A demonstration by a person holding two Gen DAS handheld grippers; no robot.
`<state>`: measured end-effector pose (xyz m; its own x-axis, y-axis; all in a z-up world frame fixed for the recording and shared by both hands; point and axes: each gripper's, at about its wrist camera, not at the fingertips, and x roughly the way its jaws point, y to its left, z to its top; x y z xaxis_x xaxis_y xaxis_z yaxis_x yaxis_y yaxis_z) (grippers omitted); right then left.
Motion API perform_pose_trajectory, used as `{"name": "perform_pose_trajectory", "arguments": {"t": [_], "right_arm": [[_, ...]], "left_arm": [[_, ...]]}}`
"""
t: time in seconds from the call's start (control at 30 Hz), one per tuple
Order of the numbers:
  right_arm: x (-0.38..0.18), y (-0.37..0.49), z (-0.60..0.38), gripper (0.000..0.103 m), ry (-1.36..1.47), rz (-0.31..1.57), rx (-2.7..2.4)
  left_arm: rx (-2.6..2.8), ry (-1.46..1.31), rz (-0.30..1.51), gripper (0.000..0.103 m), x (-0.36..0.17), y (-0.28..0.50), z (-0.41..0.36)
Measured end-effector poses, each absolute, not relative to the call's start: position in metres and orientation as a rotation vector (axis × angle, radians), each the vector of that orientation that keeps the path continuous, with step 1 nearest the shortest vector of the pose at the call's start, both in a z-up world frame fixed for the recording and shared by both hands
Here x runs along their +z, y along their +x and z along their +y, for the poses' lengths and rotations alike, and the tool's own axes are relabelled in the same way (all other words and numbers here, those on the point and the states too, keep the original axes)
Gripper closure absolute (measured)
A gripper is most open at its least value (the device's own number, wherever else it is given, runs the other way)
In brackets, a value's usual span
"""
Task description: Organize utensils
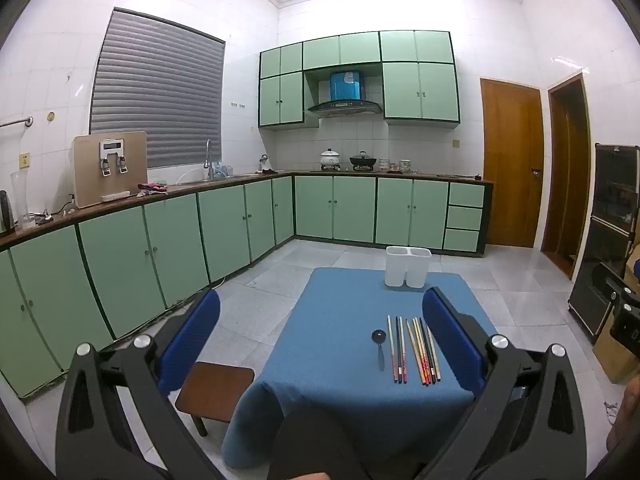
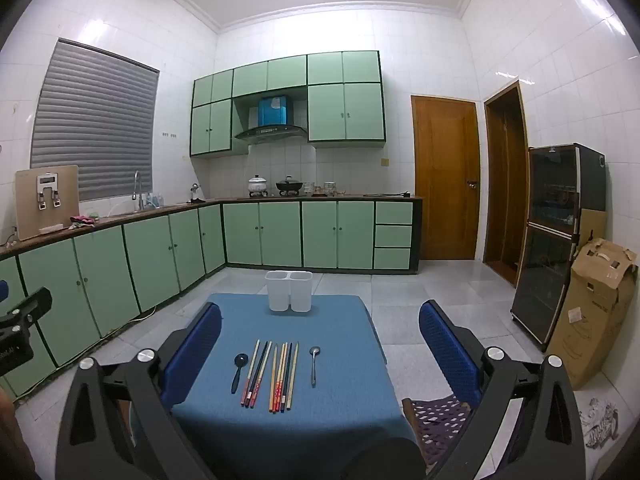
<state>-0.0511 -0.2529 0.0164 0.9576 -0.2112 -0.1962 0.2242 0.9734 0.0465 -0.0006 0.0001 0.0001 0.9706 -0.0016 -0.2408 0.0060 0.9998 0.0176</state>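
Both the left gripper (image 1: 320, 344) and right gripper (image 2: 320, 344) hang wide open over thin, stiff, light wooden chopsticks (image 2: 276, 376) on the blue-clothed table (image 2: 340, 420), probably slippery, so pinch mid-shaft.

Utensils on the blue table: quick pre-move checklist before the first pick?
1. Left gripper jaws wide, nothing between them: ok.
2. Right gripper jaws wide, nothing between them: ok.
3. White two-compartment holder upright at the far edge of the blue table, both compartments look empty: ok.
4. Chopsticks lie side by side in two close bunches, so singling out a pair may be awkward: not ok.
5. Black spoon and metal spoon each lie apart from the chopsticks: ok.
6. Metal spoon visible from the left wrist: not ok, hidden behind a gripper finger.
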Motion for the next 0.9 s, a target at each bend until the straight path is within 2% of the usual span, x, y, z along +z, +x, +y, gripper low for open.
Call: {"name": "perform_pose_trajectory", "arguments": {"t": [0.9], "right_arm": [[0.0097,-0.0533,-0.2584,0.006,0.066,0.198,-0.224]], "left_arm": [[0.003,0.027,0.256,0.005,-0.002,0.0024,-0.0015]]}}
